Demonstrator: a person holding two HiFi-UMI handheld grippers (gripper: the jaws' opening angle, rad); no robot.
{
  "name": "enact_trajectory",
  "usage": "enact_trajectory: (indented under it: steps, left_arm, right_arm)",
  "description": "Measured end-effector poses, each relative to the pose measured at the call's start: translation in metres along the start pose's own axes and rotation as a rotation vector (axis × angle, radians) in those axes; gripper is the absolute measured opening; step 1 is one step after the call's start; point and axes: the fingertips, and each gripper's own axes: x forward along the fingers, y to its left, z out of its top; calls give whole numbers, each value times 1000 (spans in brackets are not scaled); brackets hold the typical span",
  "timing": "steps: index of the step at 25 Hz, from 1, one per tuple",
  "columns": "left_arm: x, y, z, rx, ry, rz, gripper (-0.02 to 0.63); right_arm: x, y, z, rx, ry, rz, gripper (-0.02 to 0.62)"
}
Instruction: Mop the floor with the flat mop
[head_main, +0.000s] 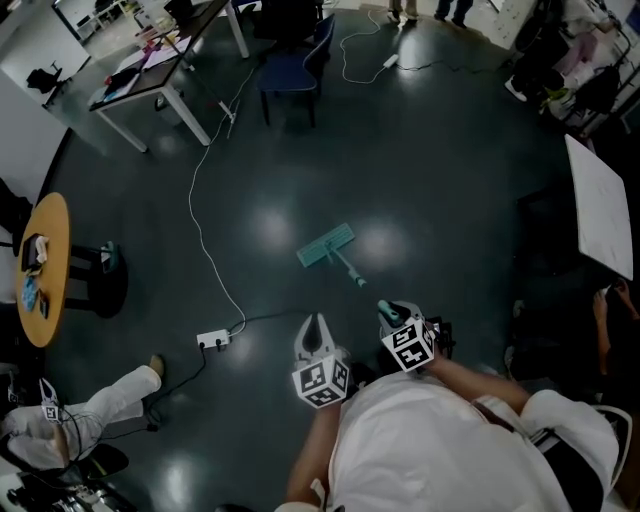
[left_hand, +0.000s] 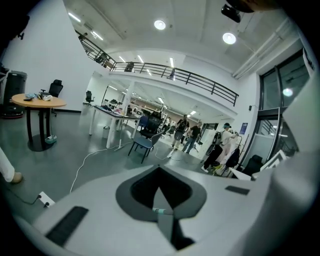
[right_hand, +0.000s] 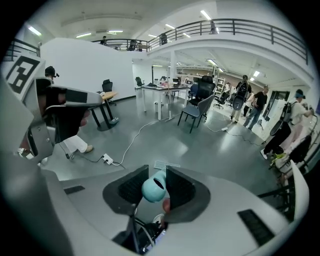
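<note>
At the near end of the teal flat mop (head_main: 327, 246), the right gripper (head_main: 390, 312) is clamped tight on the rounded handle cap, with the forearm reaching forward. The right gripper view shows that grip close up. The head view shows the pole slanting down to the mop's head, flat on the dark grey floor (head_main: 450, 180). Left of the mop's handle, the left gripper (head_main: 316, 322) has its jaws pressed together on nothing. Farther left of the mop lies a white power strip (head_main: 213, 340); well beyond the mop stands a blue chair (head_main: 290, 72).
</note>
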Motion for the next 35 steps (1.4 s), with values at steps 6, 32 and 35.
enact_trajectory:
  steps: [6,32,35]
  left_arm:
    - [-4,7,-8,-9,16,7,5]
    - [24,51,-11,-6,76,71,5]
    - [29,48,-16,-8,76,64,5]
  right_arm:
    - [32,24,-7,-44,0,1,114]
    - [255,-51,149,-77,-30,-125,112]
    - [219,-45,126,-77,-20,-103,112]
